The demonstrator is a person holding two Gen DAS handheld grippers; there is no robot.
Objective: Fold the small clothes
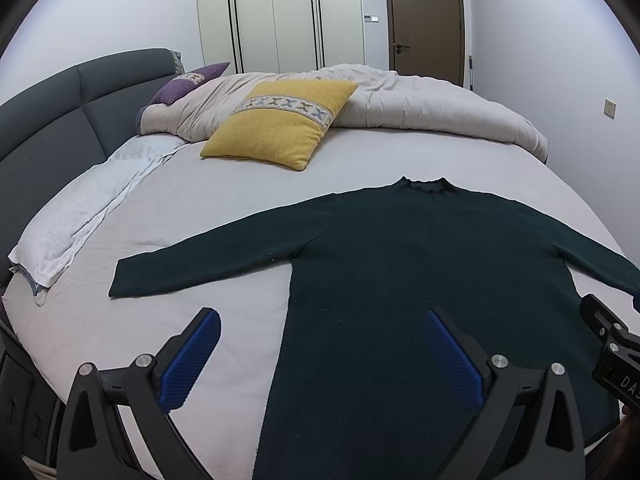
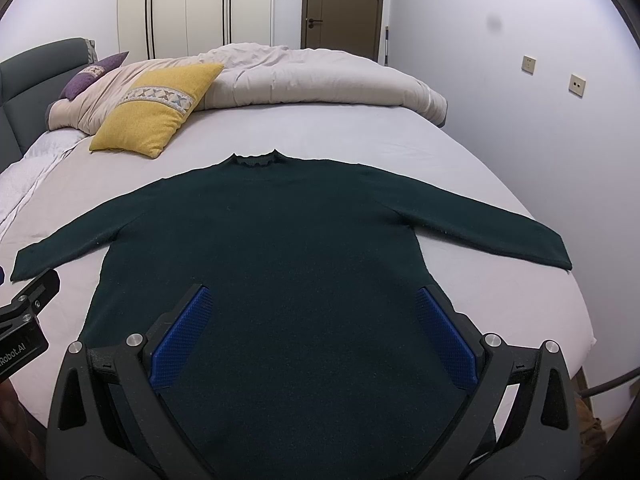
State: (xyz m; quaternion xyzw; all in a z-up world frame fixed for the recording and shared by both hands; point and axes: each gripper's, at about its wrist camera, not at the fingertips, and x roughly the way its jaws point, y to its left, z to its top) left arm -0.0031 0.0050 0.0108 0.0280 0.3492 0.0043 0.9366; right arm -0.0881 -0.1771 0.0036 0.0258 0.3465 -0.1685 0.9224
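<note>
A dark green long-sleeved sweater (image 1: 400,264) lies flat on the bed sheet (image 1: 208,208), collar away from me, both sleeves spread out sideways; it also shows in the right wrist view (image 2: 280,232). My left gripper (image 1: 320,320) is open and empty, hovering over the sweater's lower left side edge. My right gripper (image 2: 314,300) is open and empty, above the lower body of the sweater. The right gripper's body shows at the right edge of the left view (image 1: 612,344). The sweater's hem is hidden below both grippers.
A yellow cushion (image 1: 280,124) and a bunched beige duvet (image 1: 420,108) lie at the far side of the bed. A purple cushion (image 1: 188,84) and a white pillow (image 1: 80,216) sit by the grey headboard (image 1: 60,120). The bed's right edge (image 2: 576,304) is close.
</note>
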